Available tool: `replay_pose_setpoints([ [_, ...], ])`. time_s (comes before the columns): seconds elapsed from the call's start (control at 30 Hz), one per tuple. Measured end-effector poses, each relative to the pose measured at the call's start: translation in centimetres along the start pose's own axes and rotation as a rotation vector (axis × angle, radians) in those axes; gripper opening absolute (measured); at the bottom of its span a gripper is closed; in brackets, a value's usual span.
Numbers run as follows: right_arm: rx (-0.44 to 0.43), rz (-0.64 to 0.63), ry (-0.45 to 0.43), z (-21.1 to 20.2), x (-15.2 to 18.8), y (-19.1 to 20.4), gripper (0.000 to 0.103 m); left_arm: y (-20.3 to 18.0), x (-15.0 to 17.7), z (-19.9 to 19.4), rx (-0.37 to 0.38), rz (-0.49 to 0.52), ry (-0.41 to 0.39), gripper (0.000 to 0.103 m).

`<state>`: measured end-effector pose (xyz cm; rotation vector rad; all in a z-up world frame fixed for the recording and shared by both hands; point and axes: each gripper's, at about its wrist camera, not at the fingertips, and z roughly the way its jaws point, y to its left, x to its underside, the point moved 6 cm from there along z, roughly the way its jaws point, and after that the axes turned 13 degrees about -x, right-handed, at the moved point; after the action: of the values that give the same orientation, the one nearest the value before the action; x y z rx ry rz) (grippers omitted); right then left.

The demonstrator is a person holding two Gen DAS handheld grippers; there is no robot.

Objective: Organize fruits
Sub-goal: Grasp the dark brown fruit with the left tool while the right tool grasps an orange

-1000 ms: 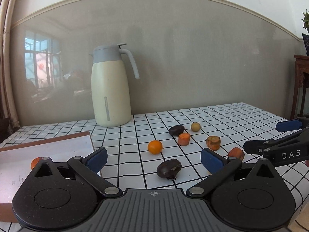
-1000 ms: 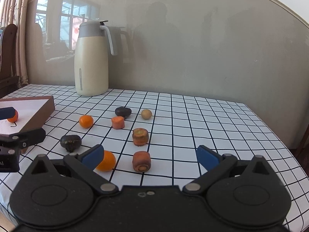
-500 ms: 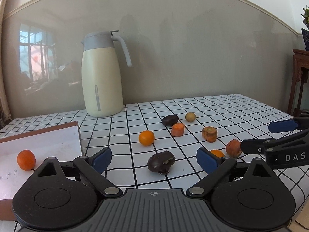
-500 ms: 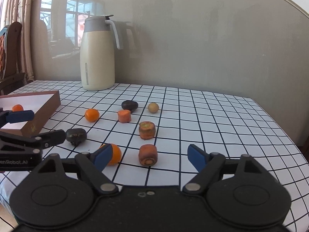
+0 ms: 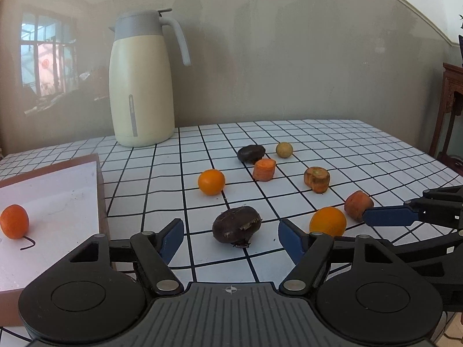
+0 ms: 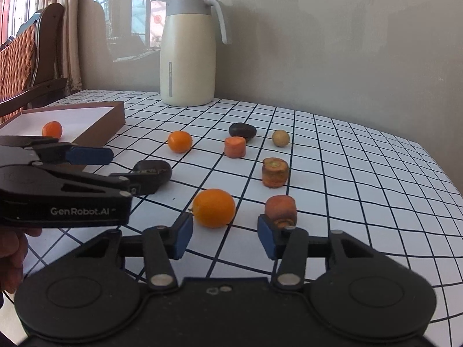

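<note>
I am at the pick-up step with both grippers: my left gripper [image 5: 231, 236] has its jaws spread wide and empty around the near dark shrivelled fruit [image 5: 236, 227] on the bench [image 5: 361, 144], and my right gripper [image 6: 224, 235] is likewise spread and empty, with the near orange [image 6: 213, 208] just ahead of its left finger. One small orange [image 5: 14, 221] already lies in the brown box [image 5: 99, 190] at the left, while the other fruits and carrot pieces are scattered on the checked cloth. Next, I judge, I must ease forward until a fruit sits squarely between the jaws, then close gently.
</note>
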<state>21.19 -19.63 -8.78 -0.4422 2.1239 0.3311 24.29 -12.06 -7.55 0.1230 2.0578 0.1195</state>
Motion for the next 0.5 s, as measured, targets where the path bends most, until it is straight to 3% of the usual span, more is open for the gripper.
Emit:
replay_pose_setpoints([
  [0.5,0.012,-0.059,0.009,2.4,-0.7,-0.1,0.034,-0.7,-0.6,3.4,0.023,-0.005,0.11,0.069],
])
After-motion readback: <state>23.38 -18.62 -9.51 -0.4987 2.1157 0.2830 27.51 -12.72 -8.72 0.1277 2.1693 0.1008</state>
